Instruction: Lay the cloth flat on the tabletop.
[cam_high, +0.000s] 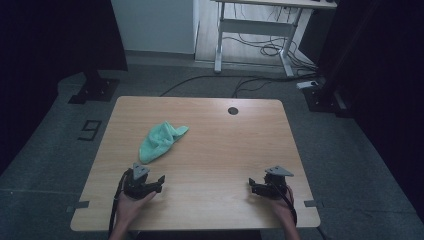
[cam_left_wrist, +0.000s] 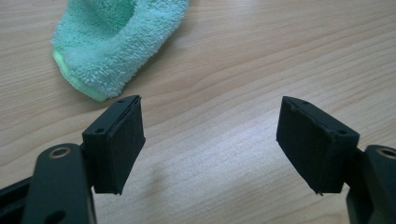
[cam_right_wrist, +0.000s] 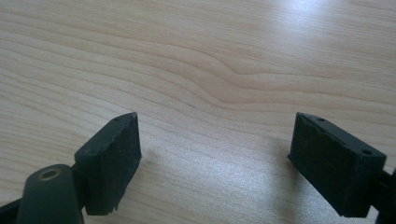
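A crumpled mint-green cloth lies on the left half of the wooden table; in the left gripper view the cloth sits just beyond and left of the jaws. My left gripper rests low near the front left of the table, open, a short way in front of the cloth; its gap holds nothing but bare wood. My right gripper rests near the front right, open, pointing inward over bare wood. A hand holds each gripper from the near edge.
A small dark round grommet is set in the table near its far edge. Beyond the table, a white desk frame stands on the floor with cables around it. Dark stands flank the far corners.
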